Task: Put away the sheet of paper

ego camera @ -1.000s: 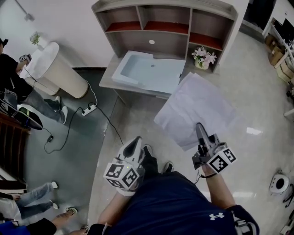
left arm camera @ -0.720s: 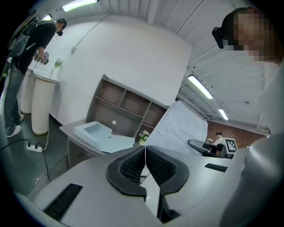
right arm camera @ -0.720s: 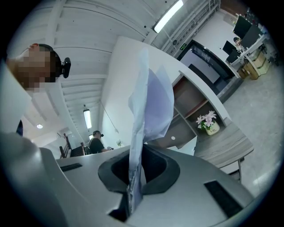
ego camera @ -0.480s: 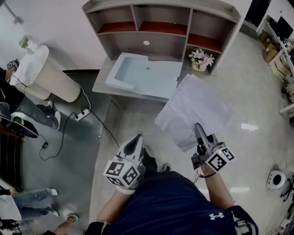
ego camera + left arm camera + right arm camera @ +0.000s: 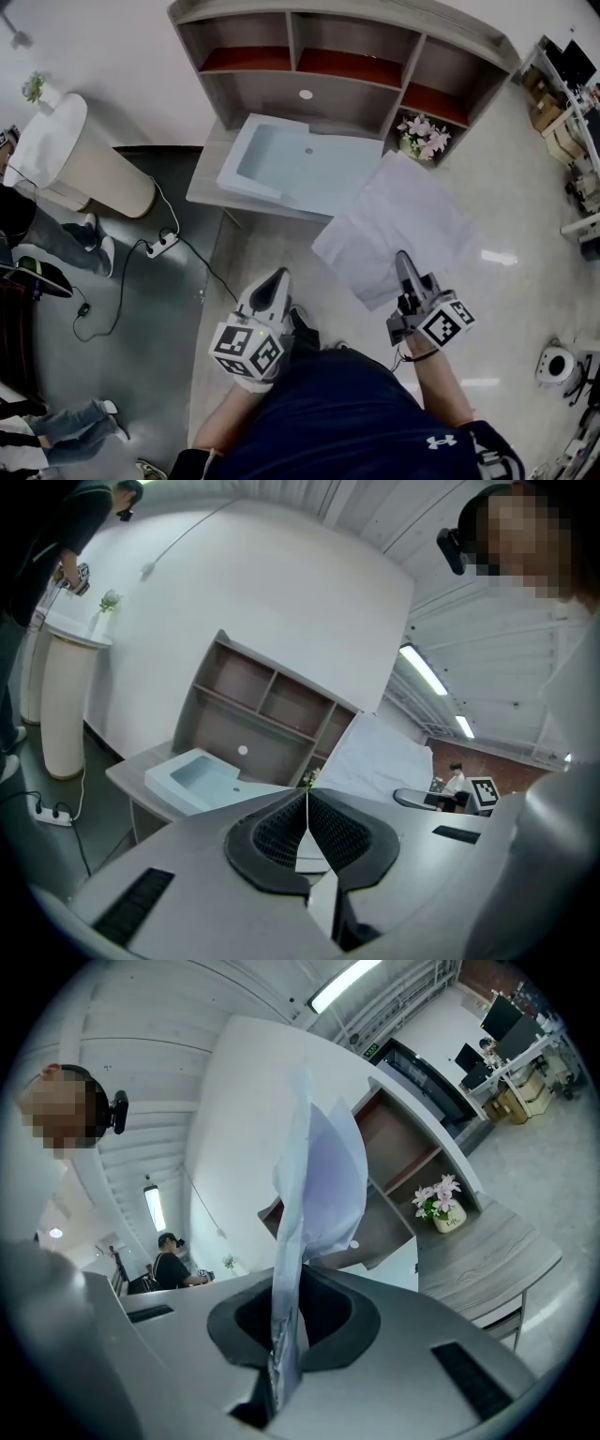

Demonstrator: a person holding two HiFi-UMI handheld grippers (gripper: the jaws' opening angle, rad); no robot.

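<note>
A white sheet of paper (image 5: pixel 394 230) hangs out flat in front of me, pinched at its near edge by my right gripper (image 5: pixel 401 258). In the right gripper view the paper (image 5: pixel 314 1176) stands edge-on between the shut jaws of that gripper (image 5: pixel 286 1335). My left gripper (image 5: pixel 275 279) is lower left of the sheet, shut and empty; its pads meet in the left gripper view (image 5: pixel 307 794), where the paper (image 5: pixel 375 761) shows to the right. Ahead stands a grey desk (image 5: pixel 211 183) with a shelf unit (image 5: pixel 309 56) and a pale blue tray (image 5: pixel 300 159) on top.
A pot of pink flowers (image 5: pixel 419 136) sits on the desk's right end, just beyond the sheet. A white pedestal table (image 5: pixel 70 155), a power strip with cable (image 5: pixel 157 246) and people's legs (image 5: pixel 56 244) are at the left. A small round device (image 5: pixel 553 366) lies on the floor right.
The desk has come a little nearer and the floor things at left have slid away. Both grippers keep their pose, the sheet still in the right one.
</note>
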